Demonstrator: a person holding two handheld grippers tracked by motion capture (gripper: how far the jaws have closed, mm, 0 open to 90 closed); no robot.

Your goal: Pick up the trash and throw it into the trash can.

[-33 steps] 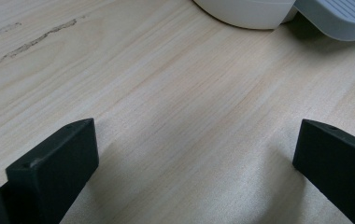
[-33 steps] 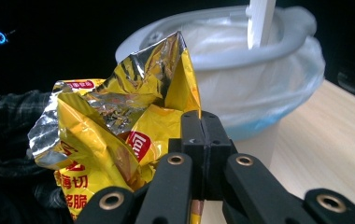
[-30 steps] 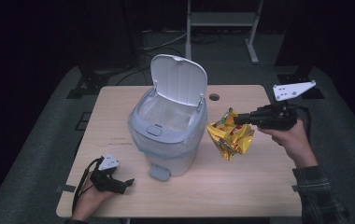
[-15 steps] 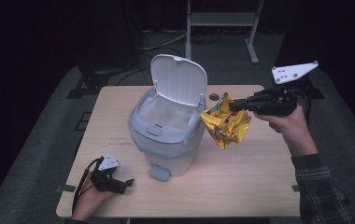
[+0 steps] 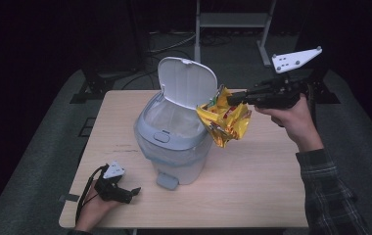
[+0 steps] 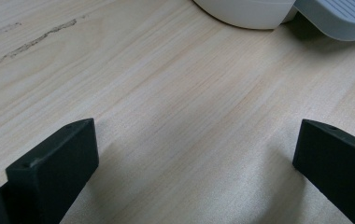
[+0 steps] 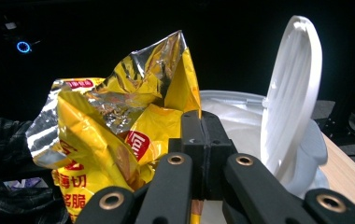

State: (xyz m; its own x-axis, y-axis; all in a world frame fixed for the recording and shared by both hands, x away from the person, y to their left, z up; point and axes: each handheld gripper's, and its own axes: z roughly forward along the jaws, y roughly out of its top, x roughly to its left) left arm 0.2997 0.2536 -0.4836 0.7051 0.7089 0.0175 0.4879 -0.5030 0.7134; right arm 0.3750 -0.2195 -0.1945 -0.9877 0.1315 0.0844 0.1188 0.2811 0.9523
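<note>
A crumpled yellow and silver chip bag [image 5: 225, 121] hangs in the air at the right rim of a pale grey pedal bin [image 5: 170, 147] whose lid [image 5: 186, 82] stands up. My right gripper [image 5: 232, 99] is shut on the bag's top edge. In the right gripper view the closed jaws pinch the bag [image 7: 115, 135], with the raised lid [image 7: 291, 91] to the right. My left gripper [image 5: 134, 192] rests on the table's near left corner, open, with bare wood between its fingers [image 6: 54, 163]. The bin's foot pedal [image 6: 339, 18] lies just ahead of it.
The wooden table [image 5: 272, 186] has bare room to the right of the bin and along its front. A metal stand [image 5: 228, 22] and cables sit on the dark floor behind the table. A plaid sleeve [image 5: 331, 196] comes in at the lower right.
My right gripper has lifted the chip bag off the table and carried it up and left to the bin's open rim. The left gripper has stayed put.
</note>
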